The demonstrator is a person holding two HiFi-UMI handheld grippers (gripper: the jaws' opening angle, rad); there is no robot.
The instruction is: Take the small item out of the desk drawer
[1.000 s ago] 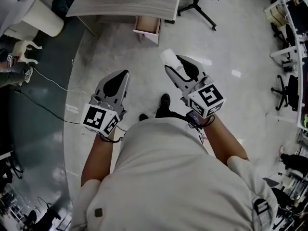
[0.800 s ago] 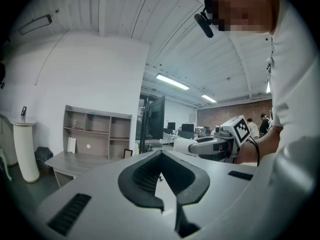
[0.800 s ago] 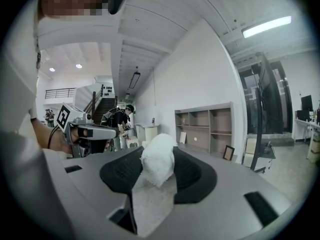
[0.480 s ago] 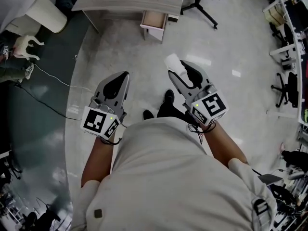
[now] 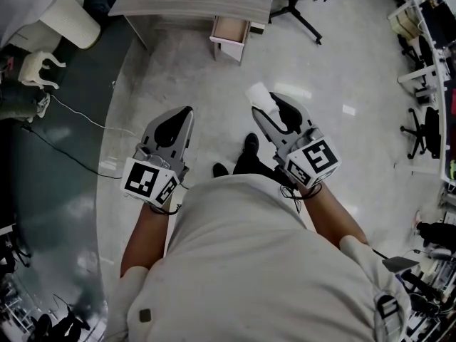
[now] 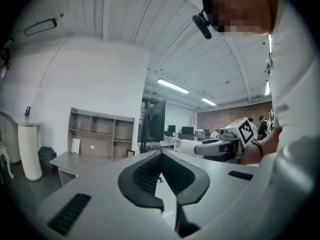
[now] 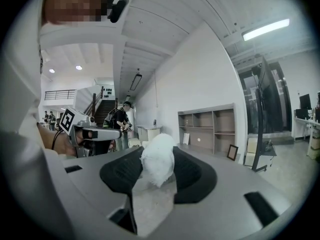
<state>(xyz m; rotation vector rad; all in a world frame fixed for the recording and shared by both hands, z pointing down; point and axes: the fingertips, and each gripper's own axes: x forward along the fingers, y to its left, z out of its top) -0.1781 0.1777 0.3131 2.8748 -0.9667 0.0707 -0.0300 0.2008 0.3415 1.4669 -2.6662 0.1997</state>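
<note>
Pale polished floor of an open workshop room. Change noted: against the head view of a second ago, the bench and its drawer sit a little further toward the upper right. Both grippers keep the same pose in front of the person's chest. The person appears to have shifted across the floor and then nearly settled, well apart from the bench. Judged meaning: the taking-out looks done, the item is clear of the drawer, and at most a set-down remains.

Bench: grey wood-grain top at the upper edge of the head view, one drawer hanging below its front.

Shelf unit: open compartments behind the bench. A pale flat thing stands upright in a lower left compartment; the others look bare or are too small to tell.

Drawer: pulled out toward the person. The part of its tray that shows looks bare, though at this range that is not certain.

Left hand-held gripper: jaw tips closed together on nothing, pointing roughly level toward the bench.

Right hand-held gripper: jaws partly apart and clamped on the small item, pointing slightly downward.

Small item: white, soft-looking, crumpled or fluffy. It is pinched between the right jaws near their tips and stands up above them — out of the drawer, over the floor, well apart from the bench.
</note>
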